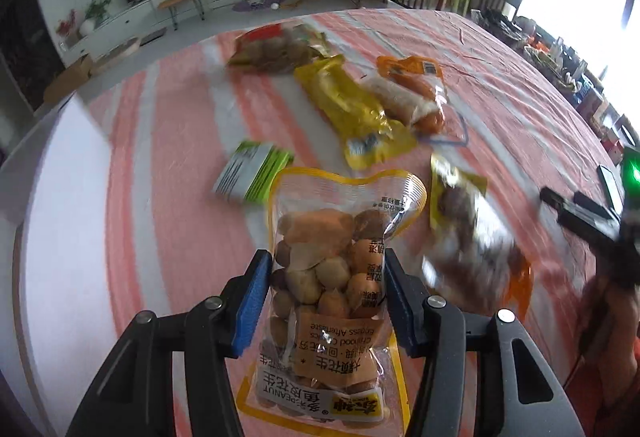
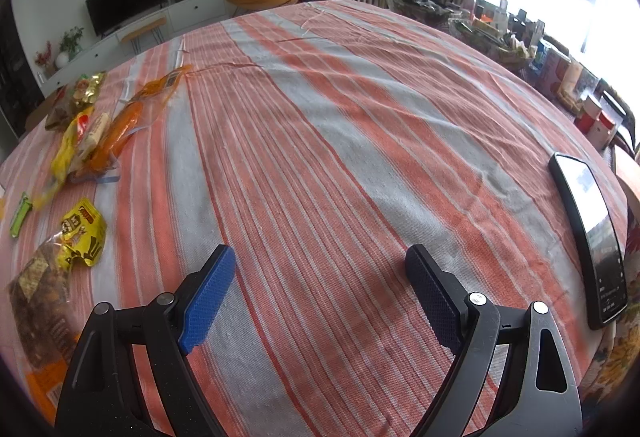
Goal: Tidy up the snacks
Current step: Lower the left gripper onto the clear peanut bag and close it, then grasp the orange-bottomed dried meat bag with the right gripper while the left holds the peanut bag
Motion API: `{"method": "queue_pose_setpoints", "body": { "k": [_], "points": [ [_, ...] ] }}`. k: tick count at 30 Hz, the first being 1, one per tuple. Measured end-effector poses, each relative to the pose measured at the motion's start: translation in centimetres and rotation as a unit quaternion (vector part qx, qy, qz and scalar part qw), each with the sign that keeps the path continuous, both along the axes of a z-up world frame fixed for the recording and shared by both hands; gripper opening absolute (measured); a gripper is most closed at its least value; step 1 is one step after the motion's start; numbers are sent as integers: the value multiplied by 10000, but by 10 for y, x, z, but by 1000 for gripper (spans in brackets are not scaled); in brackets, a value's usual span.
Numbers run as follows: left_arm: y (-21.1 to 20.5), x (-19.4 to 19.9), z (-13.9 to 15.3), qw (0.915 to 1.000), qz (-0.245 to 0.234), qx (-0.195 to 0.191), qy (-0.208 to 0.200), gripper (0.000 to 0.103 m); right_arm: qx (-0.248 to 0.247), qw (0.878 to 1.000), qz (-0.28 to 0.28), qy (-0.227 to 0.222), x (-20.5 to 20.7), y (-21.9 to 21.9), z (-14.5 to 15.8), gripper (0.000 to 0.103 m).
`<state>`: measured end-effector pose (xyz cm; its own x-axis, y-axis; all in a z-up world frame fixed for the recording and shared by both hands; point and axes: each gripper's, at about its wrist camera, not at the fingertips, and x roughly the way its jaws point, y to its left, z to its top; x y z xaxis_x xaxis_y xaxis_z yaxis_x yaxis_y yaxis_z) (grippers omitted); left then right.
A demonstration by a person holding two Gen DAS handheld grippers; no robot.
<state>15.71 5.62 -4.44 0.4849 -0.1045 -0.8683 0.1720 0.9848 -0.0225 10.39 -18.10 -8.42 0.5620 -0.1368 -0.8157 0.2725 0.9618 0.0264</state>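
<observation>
My left gripper (image 1: 325,273) is shut on a clear, yellow-edged peanut bag (image 1: 332,277) and holds it above the striped tablecloth (image 1: 168,141). Beyond it lie a green and white packet (image 1: 252,173), a yellow packet (image 1: 356,113), an orange sausage pack (image 1: 416,93), a bag of brown snacks (image 1: 276,49) and a dark snack bag (image 1: 468,233). My right gripper (image 2: 320,269) is open and empty over bare cloth. In the right wrist view the snacks lie at the left: the dark snack bag (image 2: 52,273), the yellow packet (image 2: 68,149), the sausage pack (image 2: 120,129).
A black phone (image 2: 592,237) lies near the table's right edge. Boxes and bottles (image 2: 560,77) crowd the far right side by the window. The right gripper shows at the right edge of the left wrist view (image 1: 592,221).
</observation>
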Motion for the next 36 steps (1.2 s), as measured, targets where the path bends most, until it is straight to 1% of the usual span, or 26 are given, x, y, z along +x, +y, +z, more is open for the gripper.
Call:
{"method": "queue_pose_setpoints", "body": {
  "k": [3, 4, 5, 6, 7, 8, 10, 11, 16, 23, 24, 36],
  "points": [
    [17, -34, -13, 9996, 278, 38, 22, 55, -4, 10000, 0, 2, 1, 1, 0, 89],
    [20, -41, -20, 9994, 332, 68, -9, 56, -7, 10000, 1, 3, 0, 0, 0, 89],
    [23, -44, -27, 9993, 362, 87, -24, 60, -10, 10000, 0, 5, 1, 1, 0, 89],
    [24, -46, -35, 9992, 381, 118, 10, 60, -9, 10000, 0, 5, 1, 1, 0, 89],
    [24, -45, -41, 9991, 401, 162, 45, 63, -4, 10000, 1, 2, 0, 0, 0, 89],
    [24, -45, -45, 9991, 388, 154, 13, 73, -1, 10000, 1, 1, 0, 0, 0, 89],
    [23, -43, -56, 9993, 359, 82, 37, 80, 1, 10000, 1, -1, 1, 0, 0, 89],
    [22, -44, -58, 9993, 359, 99, -76, 87, 2, 10000, 0, -2, 0, 0, 0, 89],
    [22, -49, -75, 9983, 422, 104, -394, 103, 23, 10000, -1, -12, 2, 1, 0, 89],
    [23, -50, -74, 9979, 454, 89, -446, 103, 6, 10000, 2, -3, 1, 1, 0, 89],
    [23, -47, -68, 9979, 452, 93, -444, 103, 3, 10000, 3, -2, 1, 1, 0, 89],
    [23, -47, -68, 9979, 450, 90, -448, 103, 0, 10000, 5, 1, 1, 0, 0, 89]
  ]
}}
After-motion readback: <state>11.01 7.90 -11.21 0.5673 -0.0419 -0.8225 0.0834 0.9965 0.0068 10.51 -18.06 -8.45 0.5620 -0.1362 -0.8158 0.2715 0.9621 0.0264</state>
